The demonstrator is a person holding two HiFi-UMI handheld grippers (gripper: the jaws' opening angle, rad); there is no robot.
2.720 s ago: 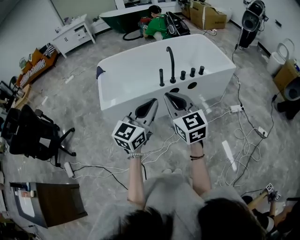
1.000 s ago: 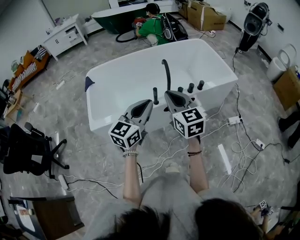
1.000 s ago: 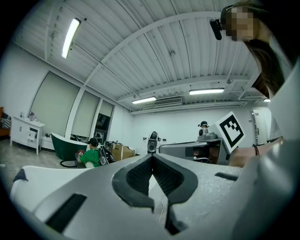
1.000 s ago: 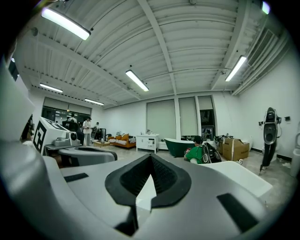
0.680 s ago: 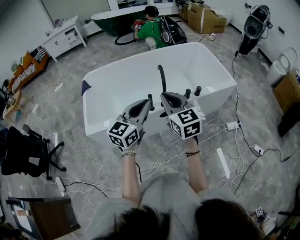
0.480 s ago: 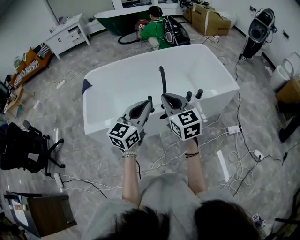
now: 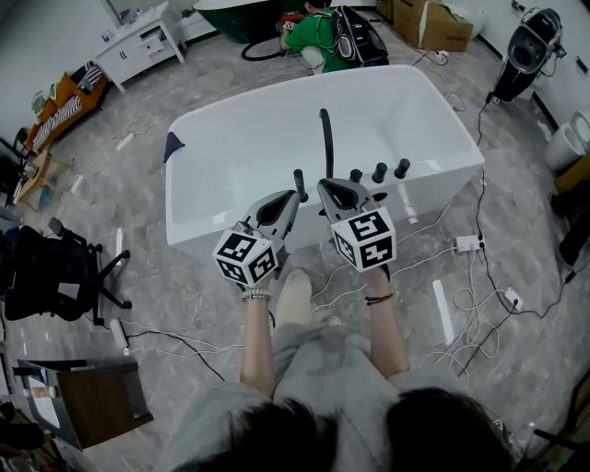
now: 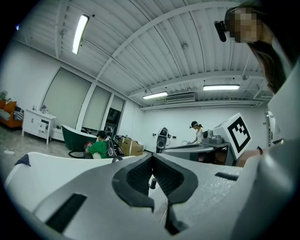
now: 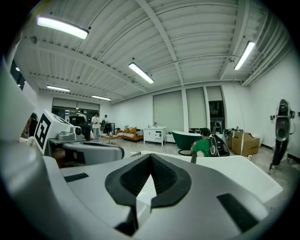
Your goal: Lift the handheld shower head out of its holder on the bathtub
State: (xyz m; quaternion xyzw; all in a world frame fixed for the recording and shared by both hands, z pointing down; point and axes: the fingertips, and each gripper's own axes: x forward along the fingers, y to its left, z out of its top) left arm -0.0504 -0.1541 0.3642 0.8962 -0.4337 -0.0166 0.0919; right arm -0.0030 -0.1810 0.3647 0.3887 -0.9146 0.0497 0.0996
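A white bathtub point(image 7: 230, 147) fills the middle of the head view. On its near rim stand a tall black curved spout point(image 7: 325, 138), three black knobs point(image 7: 378, 171) and a slim black handheld shower head point(image 7: 300, 181), upright in its holder. My left gripper point(image 7: 294, 196) is shut and empty, its tips just below and left of the shower head. In the left gripper view the shower head point(image 8: 152, 183) shows as a small dark post behind the shut left gripper point(image 8: 151, 157). My right gripper point(image 7: 324, 186) is shut and empty beside the spout's base; the right gripper point(image 9: 150, 157) faces the tub.
Cables point(image 7: 479, 277) trail over the grey floor to the right of the tub. A black office chair point(image 7: 46, 277) stands at the left. Beyond the tub a person in green point(image 7: 318, 28) crouches by a dark tub. A white cabinet point(image 7: 147, 41) stands far left.
Both grippers have come forward and lower toward the tub's near rim, and their tips now lie beside the black fittings. Both stay shut and empty.
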